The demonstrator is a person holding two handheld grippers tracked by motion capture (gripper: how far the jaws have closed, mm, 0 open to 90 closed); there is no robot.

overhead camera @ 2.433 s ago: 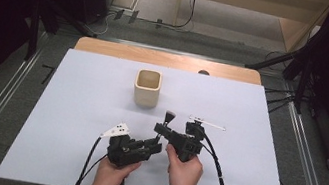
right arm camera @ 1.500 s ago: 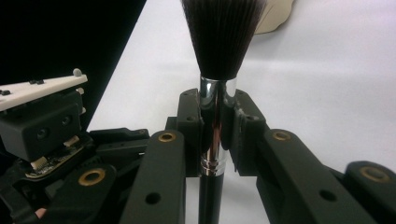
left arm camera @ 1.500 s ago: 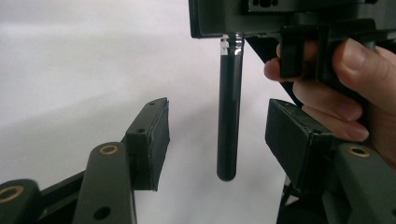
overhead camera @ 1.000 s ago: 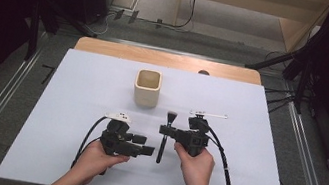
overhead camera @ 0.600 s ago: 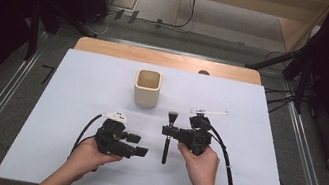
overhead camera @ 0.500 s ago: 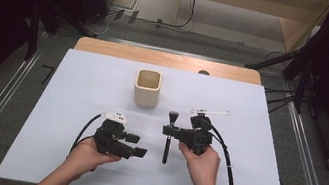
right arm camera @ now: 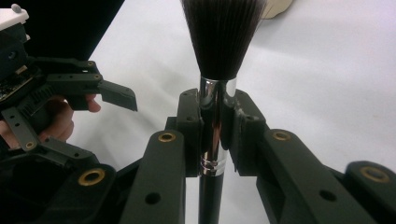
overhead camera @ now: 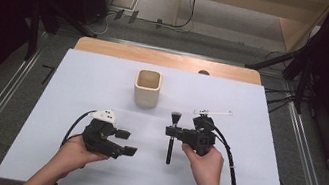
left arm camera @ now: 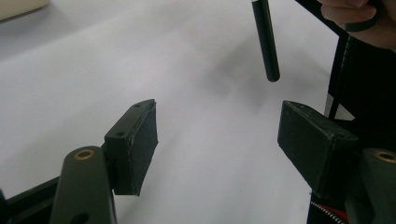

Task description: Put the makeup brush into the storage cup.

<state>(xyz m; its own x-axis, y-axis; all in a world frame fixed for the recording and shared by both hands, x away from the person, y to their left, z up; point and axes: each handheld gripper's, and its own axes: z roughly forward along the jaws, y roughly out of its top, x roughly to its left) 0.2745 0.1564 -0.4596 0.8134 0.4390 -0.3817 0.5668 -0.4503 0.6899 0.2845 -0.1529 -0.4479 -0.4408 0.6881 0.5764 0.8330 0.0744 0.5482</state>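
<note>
A black makeup brush (overhead camera: 170, 146) with a silver ferrule is held level above the white table, bristles toward the far side. My right gripper (overhead camera: 172, 133) is shut on it; in the right gripper view both pads (right arm camera: 189, 126) clamp the ferrule just under the dark bristles (right arm camera: 222, 32). My left gripper (overhead camera: 127, 143) stands to the left of the brush, apart from it. Its jaws have just been opening and hold nothing; in the left gripper view the gripper (left arm camera: 219, 140) gapes wide, with the brush's handle end (left arm camera: 267, 46) beyond it.
A beige square cup (overhead camera: 147, 88) stands upright behind the two grippers, mid-table. A thin white stick (overhead camera: 213, 113) shows just beyond the right gripper. The white table sheet (overhead camera: 78, 83) is bare to the left and right. Cables trail from both grippers toward the near edge.
The left gripper has drawn back to the left, away from the brush, and its jaws have spread. The right gripper holds the brush almost where it was.
</note>
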